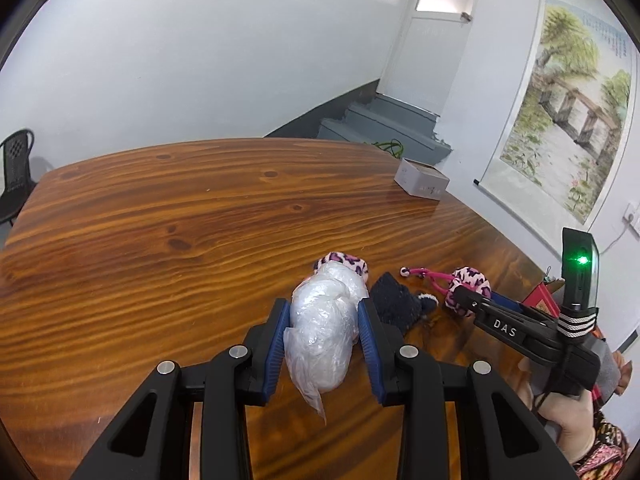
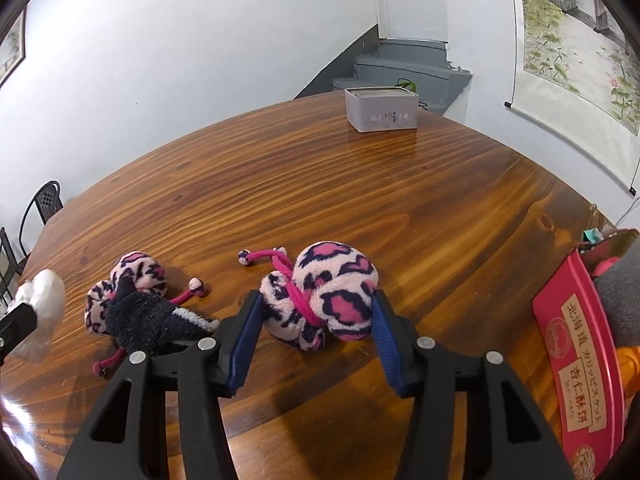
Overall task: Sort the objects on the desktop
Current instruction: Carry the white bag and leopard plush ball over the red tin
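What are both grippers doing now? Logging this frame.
Left gripper: shut on plastic bag.
Right gripper: open around leopard plush.

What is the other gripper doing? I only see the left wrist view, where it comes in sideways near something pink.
Observer: The right gripper has one finger on each side of a leopard plush lying on the table. I cannot tell whether it is squeezing.
Visitor: And the dark woolly thing beside the bag in my view?
Observer: That dark knit lies on top of a second plush with the same leopard pattern.
Visitor: Anything further right?
Observer: A red box at the table's edge, with printed characters on it.
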